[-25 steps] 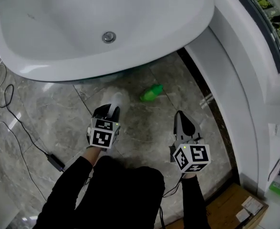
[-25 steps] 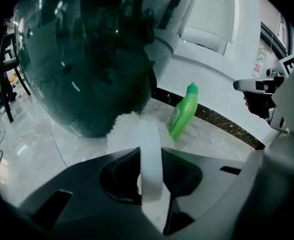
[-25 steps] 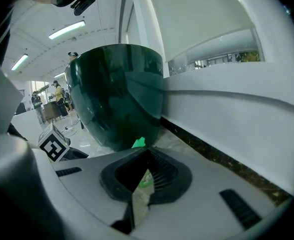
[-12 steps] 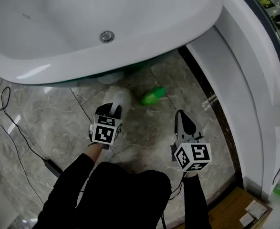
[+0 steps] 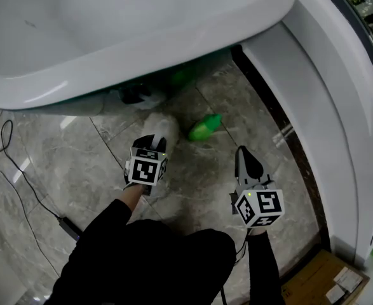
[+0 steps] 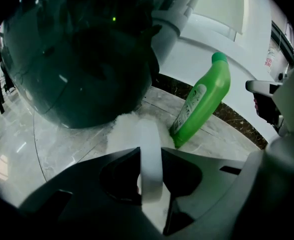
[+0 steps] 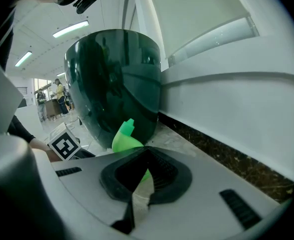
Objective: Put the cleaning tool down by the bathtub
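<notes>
The cleaning tool is white, with a fluffy head (image 5: 161, 129) low on the marble floor just in front of the bathtub (image 5: 135, 49). Its flat white handle (image 6: 151, 164) runs back between the jaws of my left gripper (image 5: 151, 146), which is shut on it. In the left gripper view the fluffy head (image 6: 129, 131) seems to touch the floor beside the tub's dark green underside (image 6: 76, 59). A green bottle (image 5: 204, 126) lies on the floor just right of the head, and it leans close by as the bottle (image 6: 202, 101). My right gripper (image 5: 242, 152) hovers to the right, shut and holding nothing.
A white curved wall (image 5: 313, 107) runs along the right. A black cable (image 5: 8, 138) and an adapter (image 5: 68, 227) lie on the floor at left. A cardboard box (image 5: 326, 278) sits at bottom right. The person's black clothing (image 5: 148, 259) fills the bottom.
The left gripper with the tool has edged forward toward the tub. The view has shifted so the tub's underside now shows. The right gripper has hardly moved.
</notes>
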A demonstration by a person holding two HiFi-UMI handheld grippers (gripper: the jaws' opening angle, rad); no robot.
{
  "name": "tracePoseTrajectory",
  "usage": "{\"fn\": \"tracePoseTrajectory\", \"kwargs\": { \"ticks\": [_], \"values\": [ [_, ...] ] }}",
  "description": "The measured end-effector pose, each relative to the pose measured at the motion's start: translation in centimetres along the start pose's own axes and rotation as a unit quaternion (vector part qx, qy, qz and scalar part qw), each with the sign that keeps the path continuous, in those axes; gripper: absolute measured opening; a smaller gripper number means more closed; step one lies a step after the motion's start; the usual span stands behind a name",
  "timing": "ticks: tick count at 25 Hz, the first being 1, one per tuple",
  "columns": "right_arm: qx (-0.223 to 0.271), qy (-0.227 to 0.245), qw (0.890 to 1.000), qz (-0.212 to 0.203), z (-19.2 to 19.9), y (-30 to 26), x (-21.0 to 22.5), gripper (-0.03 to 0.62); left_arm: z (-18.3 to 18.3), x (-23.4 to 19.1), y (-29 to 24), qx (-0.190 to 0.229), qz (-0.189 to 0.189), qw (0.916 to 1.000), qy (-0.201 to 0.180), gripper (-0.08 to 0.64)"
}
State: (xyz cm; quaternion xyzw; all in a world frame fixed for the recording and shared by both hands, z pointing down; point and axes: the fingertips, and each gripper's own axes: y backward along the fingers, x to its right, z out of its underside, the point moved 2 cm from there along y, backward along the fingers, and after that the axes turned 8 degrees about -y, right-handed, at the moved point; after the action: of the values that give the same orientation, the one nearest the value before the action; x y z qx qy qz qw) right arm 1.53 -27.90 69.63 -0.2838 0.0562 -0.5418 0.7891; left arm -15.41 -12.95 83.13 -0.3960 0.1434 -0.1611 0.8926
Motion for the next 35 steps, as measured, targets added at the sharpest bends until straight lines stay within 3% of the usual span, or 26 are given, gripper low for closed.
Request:
{"fn": "tracePoseTrajectory", "kwargs": {
  "ticks": [25, 35],
  "values": [
    [-0.01, 0.001, 1.0, -0.008, 0.5, -1.5, -0.4, 0.0, -0.4, 0.8, -1.4, 0.0, 0.014, 0.9992, -0.037, 0.121],
    [-0.006, 0.001, 1.0, -0.013, 0.0, -1.2, -0.5, -0.001, -3.4, 0.7, 2.3, 0.04, 0.01, 0.9976, -0.056, 0.13]
  ]
}}
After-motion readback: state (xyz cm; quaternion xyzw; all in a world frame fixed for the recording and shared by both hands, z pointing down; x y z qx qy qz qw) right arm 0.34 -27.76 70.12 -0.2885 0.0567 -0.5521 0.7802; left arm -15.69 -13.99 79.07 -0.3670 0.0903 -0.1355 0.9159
